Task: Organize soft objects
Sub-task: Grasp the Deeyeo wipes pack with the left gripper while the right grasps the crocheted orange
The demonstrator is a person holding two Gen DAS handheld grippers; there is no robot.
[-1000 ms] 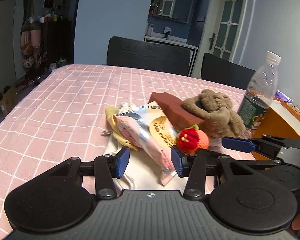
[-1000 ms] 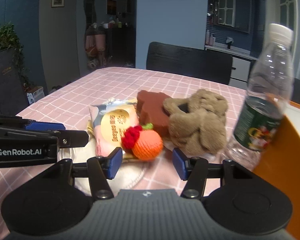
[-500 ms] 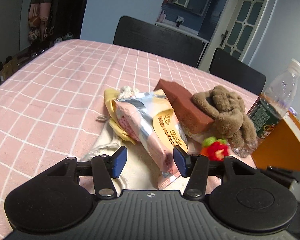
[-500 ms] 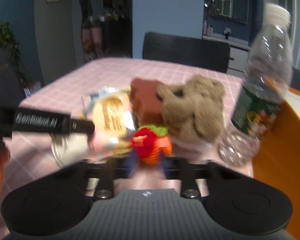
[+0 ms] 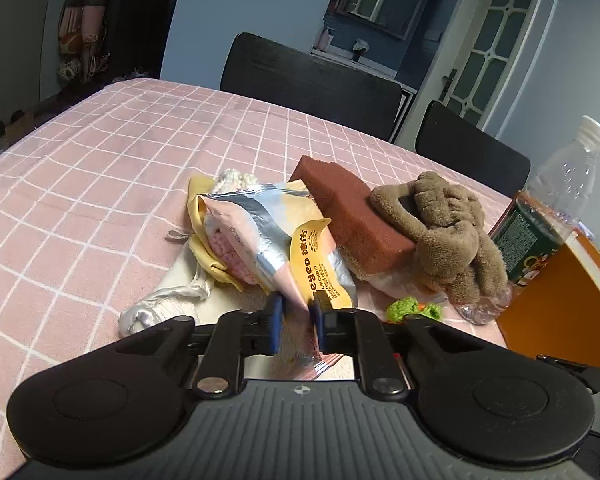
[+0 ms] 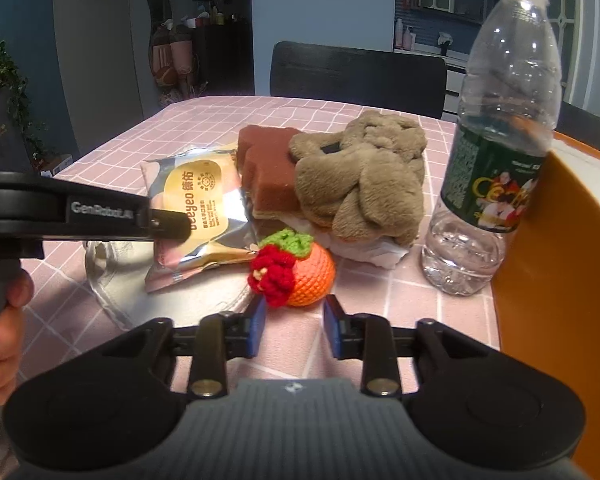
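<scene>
A pile of soft things lies on the pink checked tablecloth (image 5: 100,168). My left gripper (image 5: 296,322) is shut on the near end of a pink and yellow snack packet (image 5: 284,240), which also shows in the right wrist view (image 6: 200,208). My right gripper (image 6: 294,326) has its jaws close on either side of a crocheted orange with red flower and green leaf (image 6: 300,268), whether touching I cannot tell. A brown sponge block (image 5: 348,216) and a brown plush toy (image 5: 448,232) lie behind. A white cloth (image 5: 172,300) lies under the packet.
A clear water bottle (image 6: 500,140) stands right of the plush. An orange box (image 6: 560,280) stands at the right edge. Yellow cloth (image 5: 200,216) lies behind the packet. Two black chairs (image 5: 312,80) stand at the far side of the table.
My left gripper moved forward and shut on the packet's near end. My right gripper narrowed its jaws around the crocheted orange.
</scene>
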